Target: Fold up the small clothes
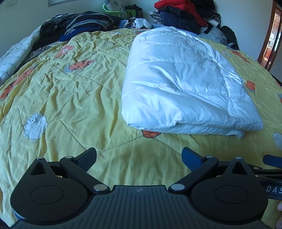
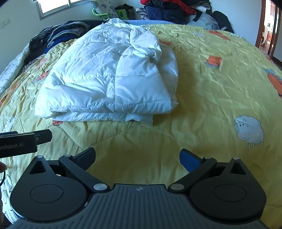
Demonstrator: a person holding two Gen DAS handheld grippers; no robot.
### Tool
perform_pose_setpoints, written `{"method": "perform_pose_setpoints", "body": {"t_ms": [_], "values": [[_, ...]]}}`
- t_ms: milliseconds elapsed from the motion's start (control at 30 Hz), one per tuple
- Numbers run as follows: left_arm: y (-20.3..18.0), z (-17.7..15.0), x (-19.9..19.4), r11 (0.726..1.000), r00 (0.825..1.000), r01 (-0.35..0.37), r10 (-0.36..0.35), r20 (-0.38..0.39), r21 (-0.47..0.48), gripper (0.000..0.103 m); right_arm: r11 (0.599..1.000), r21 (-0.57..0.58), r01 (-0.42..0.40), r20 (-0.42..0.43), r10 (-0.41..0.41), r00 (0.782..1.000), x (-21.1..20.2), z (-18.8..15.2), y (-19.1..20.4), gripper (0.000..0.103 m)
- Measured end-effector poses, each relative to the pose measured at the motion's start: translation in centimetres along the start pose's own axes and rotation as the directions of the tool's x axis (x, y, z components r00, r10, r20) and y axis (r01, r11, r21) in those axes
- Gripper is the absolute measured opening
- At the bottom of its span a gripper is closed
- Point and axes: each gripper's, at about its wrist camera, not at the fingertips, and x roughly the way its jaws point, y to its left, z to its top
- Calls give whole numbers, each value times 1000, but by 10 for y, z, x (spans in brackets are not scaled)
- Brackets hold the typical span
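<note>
A white quilted puffer jacket (image 1: 178, 84) lies folded into a thick rectangular bundle on the yellow bedspread (image 1: 70, 91). In the right wrist view the jacket (image 2: 109, 77) lies ahead and to the left, with a sleeve folded over its top. My left gripper (image 1: 139, 156) is open and empty, hovering over the bedspread short of the jacket's near edge. My right gripper (image 2: 137, 156) is open and empty, also short of the jacket. The left gripper's body (image 2: 21, 141) shows at the left edge of the right wrist view.
Piles of dark clothes (image 1: 82, 22) lie along the far left of the bed. A heap of red and navy garments (image 1: 183, 12) sits at the far end. A wooden door (image 1: 271, 40) stands at the right. A window (image 2: 60, 5) is at the back left.
</note>
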Motion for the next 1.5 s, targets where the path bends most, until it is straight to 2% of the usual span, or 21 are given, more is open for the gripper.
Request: {"method": "perform_pose_setpoints", "body": {"t_ms": [1500], "values": [[0, -6, 2, 1000, 999, 17, -18, -27, -6, 103, 999, 30, -28, -49, 30, 998, 4, -10, 3, 103]]}}
